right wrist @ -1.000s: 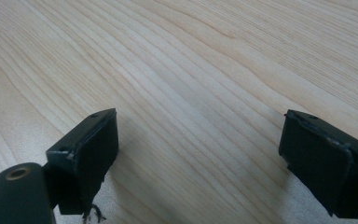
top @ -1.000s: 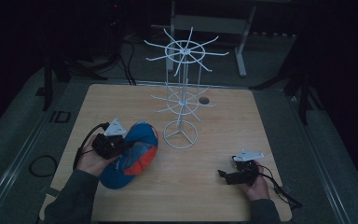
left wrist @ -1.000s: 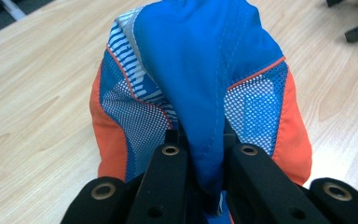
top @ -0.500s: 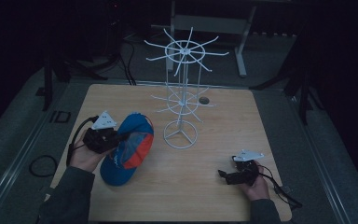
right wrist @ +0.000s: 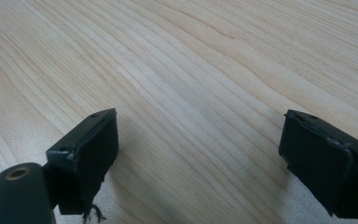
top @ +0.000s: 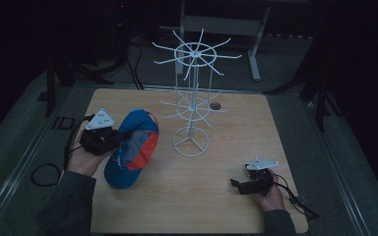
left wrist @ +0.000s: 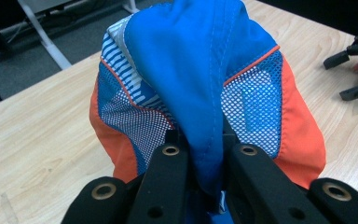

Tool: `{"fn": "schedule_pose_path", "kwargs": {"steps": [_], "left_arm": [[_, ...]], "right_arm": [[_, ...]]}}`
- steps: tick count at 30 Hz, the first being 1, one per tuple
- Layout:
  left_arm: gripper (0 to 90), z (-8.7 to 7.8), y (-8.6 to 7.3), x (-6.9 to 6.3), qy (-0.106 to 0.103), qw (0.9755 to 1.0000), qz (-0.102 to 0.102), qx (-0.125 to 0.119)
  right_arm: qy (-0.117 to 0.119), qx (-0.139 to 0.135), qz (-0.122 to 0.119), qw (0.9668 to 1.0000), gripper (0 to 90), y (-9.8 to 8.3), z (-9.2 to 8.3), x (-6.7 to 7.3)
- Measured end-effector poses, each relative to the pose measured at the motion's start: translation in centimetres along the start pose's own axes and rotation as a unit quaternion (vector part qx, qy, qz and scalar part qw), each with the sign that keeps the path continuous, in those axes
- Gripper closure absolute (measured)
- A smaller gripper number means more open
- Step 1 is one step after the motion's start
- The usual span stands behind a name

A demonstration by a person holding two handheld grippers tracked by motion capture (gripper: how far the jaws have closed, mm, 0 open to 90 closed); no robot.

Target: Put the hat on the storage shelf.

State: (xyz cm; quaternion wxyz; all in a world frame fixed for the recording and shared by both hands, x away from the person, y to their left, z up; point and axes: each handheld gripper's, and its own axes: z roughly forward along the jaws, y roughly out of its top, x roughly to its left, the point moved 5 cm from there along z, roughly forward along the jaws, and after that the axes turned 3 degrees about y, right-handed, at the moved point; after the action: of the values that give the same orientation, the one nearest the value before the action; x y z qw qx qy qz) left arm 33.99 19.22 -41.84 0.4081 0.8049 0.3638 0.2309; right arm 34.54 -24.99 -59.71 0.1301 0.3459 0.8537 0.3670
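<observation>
High view. Wooden table (top: 216, 196), one white wire display rack (top: 192, 98) standing at centre-rear. One blue-and-orange cap (top: 130, 155) at the table's left side, just left of the rack's ring base, pinched by the left gripper (top: 109, 140); its lower end appears to rest on the wood, though this cannot be told for sure. Right gripper (top: 238, 186) sits low at the near right edge, well apart from cap and rack, holding nothing.

Left gripper view. Jaws closed on a narrow fold of the cap's (left wrist: 200, 88) blue cloth; mesh and orange panels hang to either side. Risk, as a judgement: the hold takes in thin fabric only, so the cap could slip out or swing if lifted quickly. A swinging cap near the rack could snag a wire arm and tip the light stand.

Right gripper view. Jaws spread wide over bare wood grain, nothing between them. Risk: this tool gives no support, so any slip on the left goes uncaught.
</observation>
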Motion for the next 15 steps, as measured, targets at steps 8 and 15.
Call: {"fn": "schedule_pose_path", "kwargs": {"steps": [8,15], "left_arm": [[88.4,-0.6,0.8,0.4,0.001,0.9999,-0.002,-0.013],[88.4,-1.3,2.0,0.7,0.003,0.9997,0.002,-0.023]], "right_arm": [[0.000,0.000,0.000,1.0000,11.7,0.0,0.0,0.0],[0.000,-0.001,-0.001,1.0000,11.6,0.0,0.0,0.0]]}}
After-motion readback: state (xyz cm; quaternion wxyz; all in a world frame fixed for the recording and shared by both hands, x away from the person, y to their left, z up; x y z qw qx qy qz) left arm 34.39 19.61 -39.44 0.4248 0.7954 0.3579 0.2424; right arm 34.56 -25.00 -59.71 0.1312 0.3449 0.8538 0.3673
